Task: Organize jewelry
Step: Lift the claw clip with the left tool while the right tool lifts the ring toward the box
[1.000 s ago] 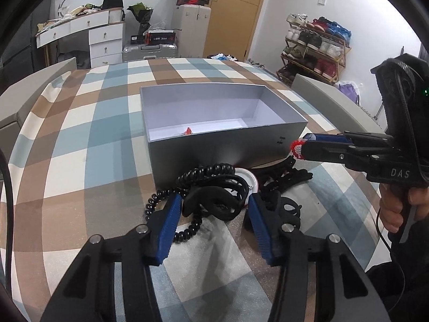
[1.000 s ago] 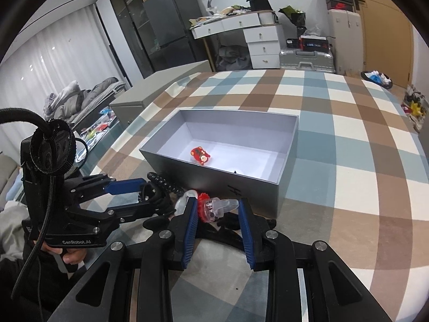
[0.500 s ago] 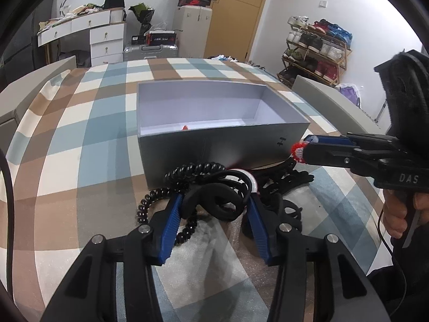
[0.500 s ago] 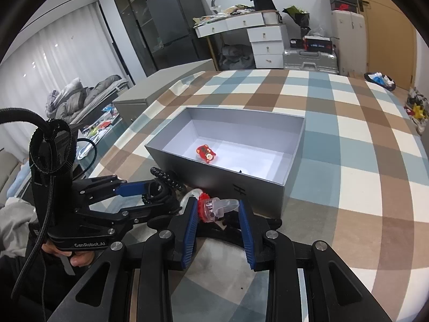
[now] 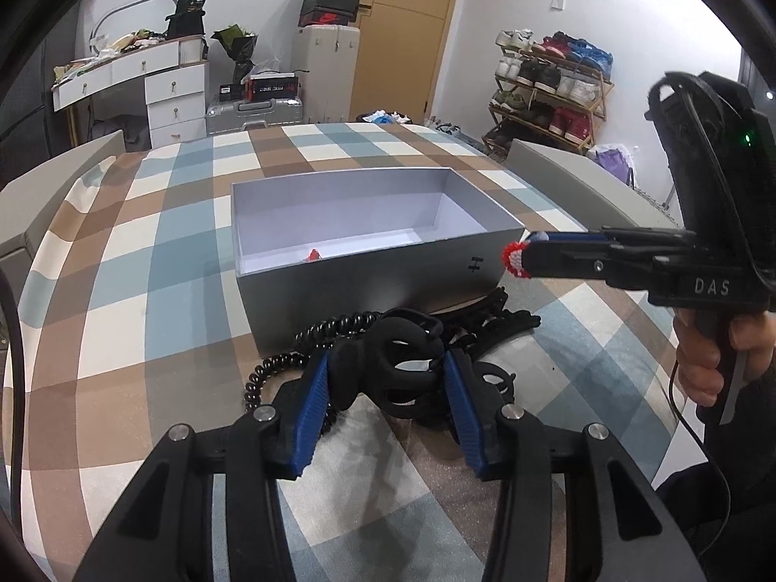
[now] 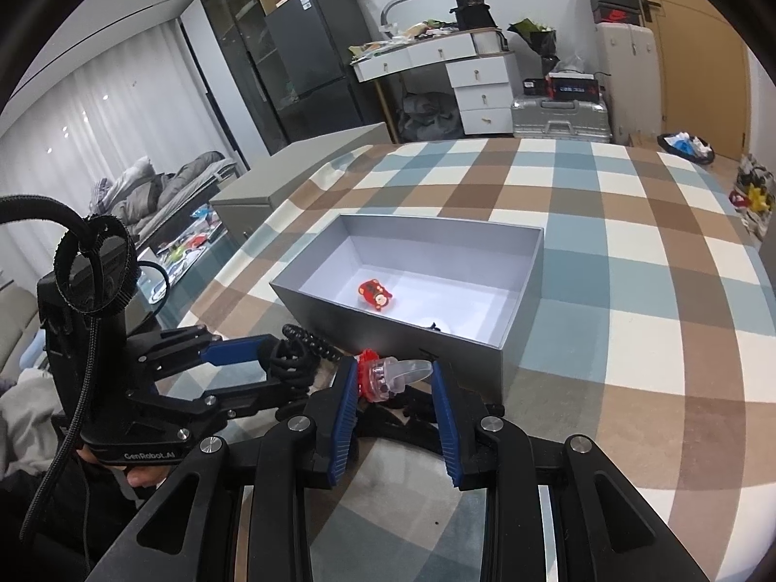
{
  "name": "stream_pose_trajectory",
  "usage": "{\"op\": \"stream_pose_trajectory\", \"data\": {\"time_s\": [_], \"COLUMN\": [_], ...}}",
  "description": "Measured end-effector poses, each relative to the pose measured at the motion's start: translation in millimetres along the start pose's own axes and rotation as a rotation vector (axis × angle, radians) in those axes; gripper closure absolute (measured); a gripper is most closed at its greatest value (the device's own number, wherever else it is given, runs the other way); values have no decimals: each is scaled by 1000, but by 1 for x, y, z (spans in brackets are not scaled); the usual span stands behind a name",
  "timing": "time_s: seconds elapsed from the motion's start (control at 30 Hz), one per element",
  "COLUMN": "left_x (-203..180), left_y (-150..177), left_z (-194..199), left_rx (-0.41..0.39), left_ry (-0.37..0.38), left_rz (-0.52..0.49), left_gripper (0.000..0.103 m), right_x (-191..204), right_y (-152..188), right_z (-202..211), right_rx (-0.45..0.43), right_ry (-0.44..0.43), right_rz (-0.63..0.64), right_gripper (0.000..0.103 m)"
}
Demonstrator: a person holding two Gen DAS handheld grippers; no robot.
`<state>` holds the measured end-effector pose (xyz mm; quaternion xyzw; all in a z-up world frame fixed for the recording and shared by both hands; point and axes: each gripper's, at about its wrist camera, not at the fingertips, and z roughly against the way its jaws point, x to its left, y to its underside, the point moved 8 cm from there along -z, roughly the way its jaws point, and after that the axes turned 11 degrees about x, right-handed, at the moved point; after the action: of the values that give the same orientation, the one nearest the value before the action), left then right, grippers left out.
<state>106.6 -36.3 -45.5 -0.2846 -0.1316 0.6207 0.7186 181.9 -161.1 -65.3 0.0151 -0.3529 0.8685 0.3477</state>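
A grey open box (image 5: 368,281) sits on the checked tablecloth; it also shows in the right wrist view (image 6: 524,300). A small red charm (image 6: 375,294) lies inside it. My left gripper (image 5: 385,378) is shut on a black hair claw (image 5: 388,363), lifted above a black coil hair tie (image 5: 291,354) in front of the box. My right gripper (image 6: 394,378) is shut on a clear hair clip with a red frill (image 6: 388,376), held just before the box's near wall. The clip's red frill (image 5: 511,259) shows at the right gripper's tip in the left wrist view.
More black hair pieces (image 5: 499,320) lie by the box's near right corner. Grey lids or boards flank the table on the left (image 5: 53,184) and right (image 5: 582,184). A dresser, suitcase and shoe rack stand beyond the table.
Both grippers have risen with their loads. The left one lifted the black claw off the pile. The right one carried the clip up toward the box's rim.
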Motion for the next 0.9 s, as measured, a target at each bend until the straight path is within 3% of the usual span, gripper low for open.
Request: {"op": "stream_pose_trajectory", "data": {"time_s": [0.47,0.9], "left_x": [1,9], "left_y": [10,32], "left_z": [5,9], "left_rx": [34,106], "left_ry": [-20,-14], "left_rz": [-15,36], "left_gripper": [62,62], "right_x": [-3,-6], "right_y": [-1,-3], "right_z": [3,10], "right_rx": [-6,-19], "right_ry": [13,22], "right_rz": [-3,-12], "right_gripper": [73,73]}}
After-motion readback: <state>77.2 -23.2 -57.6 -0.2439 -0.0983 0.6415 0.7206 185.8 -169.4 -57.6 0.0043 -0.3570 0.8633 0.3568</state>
